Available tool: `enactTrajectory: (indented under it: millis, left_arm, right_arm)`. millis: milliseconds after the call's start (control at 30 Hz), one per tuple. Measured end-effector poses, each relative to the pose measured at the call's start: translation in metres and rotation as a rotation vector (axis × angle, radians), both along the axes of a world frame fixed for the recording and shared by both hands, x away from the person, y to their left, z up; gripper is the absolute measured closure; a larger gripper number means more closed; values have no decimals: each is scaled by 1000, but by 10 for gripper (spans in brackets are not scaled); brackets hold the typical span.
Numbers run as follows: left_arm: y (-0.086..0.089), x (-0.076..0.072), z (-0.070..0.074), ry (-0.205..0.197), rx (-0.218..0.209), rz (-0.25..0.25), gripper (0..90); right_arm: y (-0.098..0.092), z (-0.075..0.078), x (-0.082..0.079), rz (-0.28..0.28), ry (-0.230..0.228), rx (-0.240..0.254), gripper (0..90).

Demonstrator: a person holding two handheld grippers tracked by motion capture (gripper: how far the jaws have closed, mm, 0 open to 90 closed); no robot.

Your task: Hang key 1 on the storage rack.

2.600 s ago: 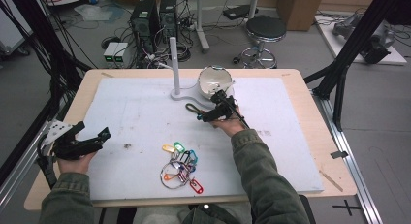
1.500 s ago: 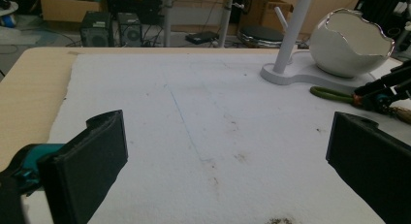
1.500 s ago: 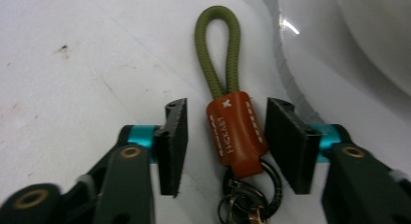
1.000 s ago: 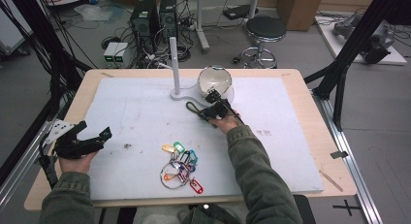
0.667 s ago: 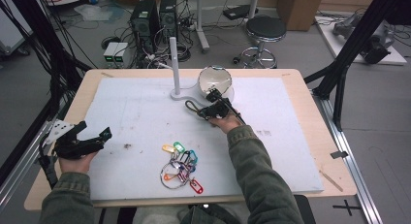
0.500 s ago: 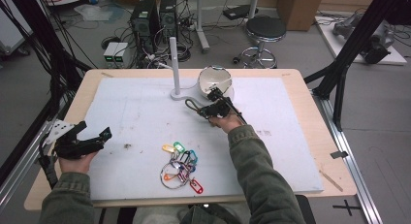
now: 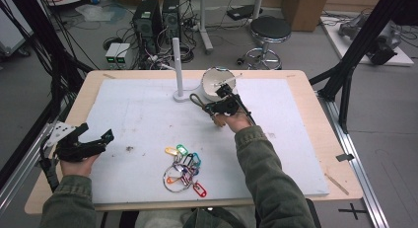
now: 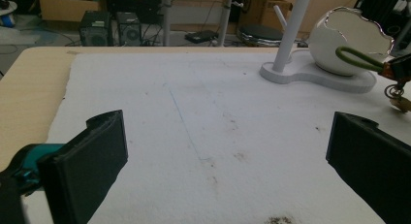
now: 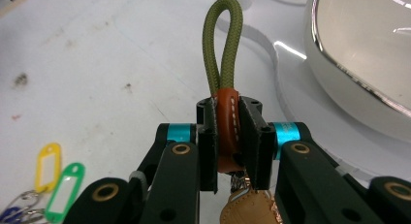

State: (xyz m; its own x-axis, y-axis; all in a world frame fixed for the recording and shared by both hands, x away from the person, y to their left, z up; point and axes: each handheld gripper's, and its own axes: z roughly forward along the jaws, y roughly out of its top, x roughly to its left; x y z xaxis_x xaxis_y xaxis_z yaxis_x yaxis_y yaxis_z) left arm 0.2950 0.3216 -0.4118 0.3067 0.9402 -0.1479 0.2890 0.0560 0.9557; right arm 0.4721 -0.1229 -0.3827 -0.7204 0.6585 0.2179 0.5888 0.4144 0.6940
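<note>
Right gripper [image 9: 228, 136] clamps the green-loop keychain [image 9: 224, 64] by its leather collar, loop aimed twelve o'clock toward the peg stand [image 7: 176, 65]; left gripper [image 8: 228, 156] gapes empty

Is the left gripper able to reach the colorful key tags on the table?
Probably yes. The left gripper has open, empty jaws, and bare white mat lies between it and the key tags, with nothing in the way.
</note>
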Motion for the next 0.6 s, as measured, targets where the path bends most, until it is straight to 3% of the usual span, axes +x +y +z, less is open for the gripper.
enactTrajectory:
  millis: [400,600]
  left_arm:
    - [0,0,0,1,-3,-1,17]
    - [1,0,0,0,-5,0,17]
  right_arm:
    - [1,33,3,11,-28,93,784]
    - [4,51,6,16,-56,97,784]
